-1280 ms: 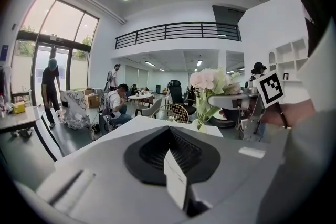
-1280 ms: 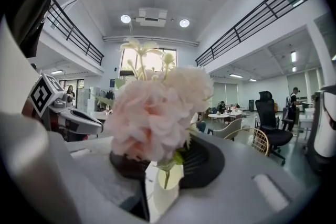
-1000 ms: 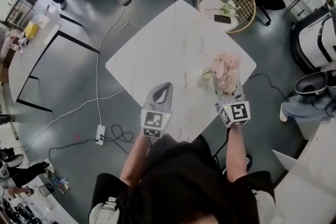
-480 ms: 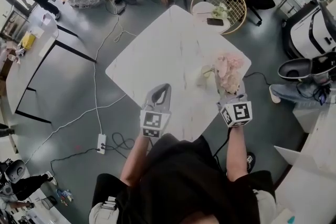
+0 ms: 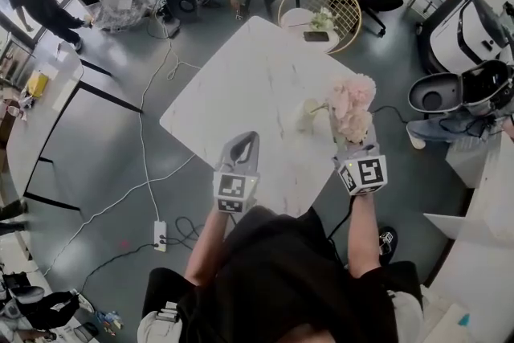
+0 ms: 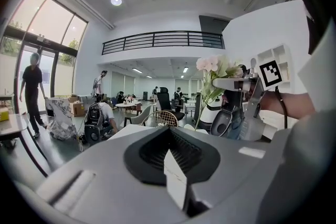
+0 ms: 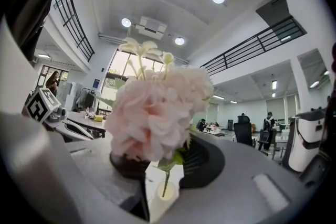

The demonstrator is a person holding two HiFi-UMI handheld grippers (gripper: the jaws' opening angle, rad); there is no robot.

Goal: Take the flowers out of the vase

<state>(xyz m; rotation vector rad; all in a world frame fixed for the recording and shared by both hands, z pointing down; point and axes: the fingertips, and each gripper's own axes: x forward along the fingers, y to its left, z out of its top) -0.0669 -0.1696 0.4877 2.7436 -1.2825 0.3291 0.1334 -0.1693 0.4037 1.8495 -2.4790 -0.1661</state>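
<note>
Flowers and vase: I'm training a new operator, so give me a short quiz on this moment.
1. Where does the vase stand?
2. Which gripper grips the flowers: A left, B right, C both?
3. True or false: the left gripper holds nothing.
Key: 1 on the white table; 2 B, the right gripper; 3 true.

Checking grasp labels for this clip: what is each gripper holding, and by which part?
The right gripper holds the pink flowers by the green stem, just below the blooms. The left gripper is shut and holds nothing.
</note>
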